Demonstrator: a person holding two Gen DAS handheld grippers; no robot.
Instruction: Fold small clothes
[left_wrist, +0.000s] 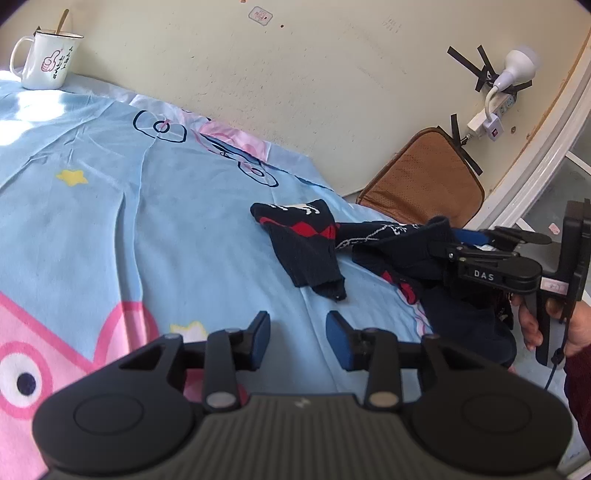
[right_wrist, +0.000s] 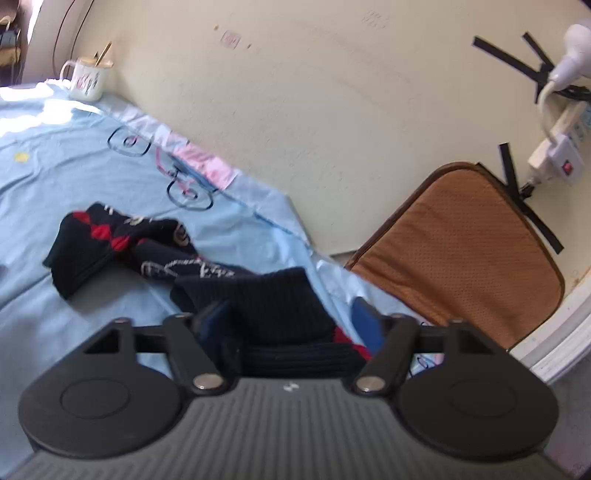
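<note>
The small dark knitted garment (left_wrist: 306, 251) lay crumpled on the bed sheet (left_wrist: 147, 221) near its edge, soft, light and limp, so its ribbed hem, already between your right hand-held gripper's (right_wrist: 291, 325) spread pads, looked the best hold, while your left hand-held gripper (left_wrist: 298, 338) hung half-spread and empty.

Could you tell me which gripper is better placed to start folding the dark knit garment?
Right: the right gripper already has the garment between its fingers, while the left gripper hovers open over bare bedsheet.
</note>
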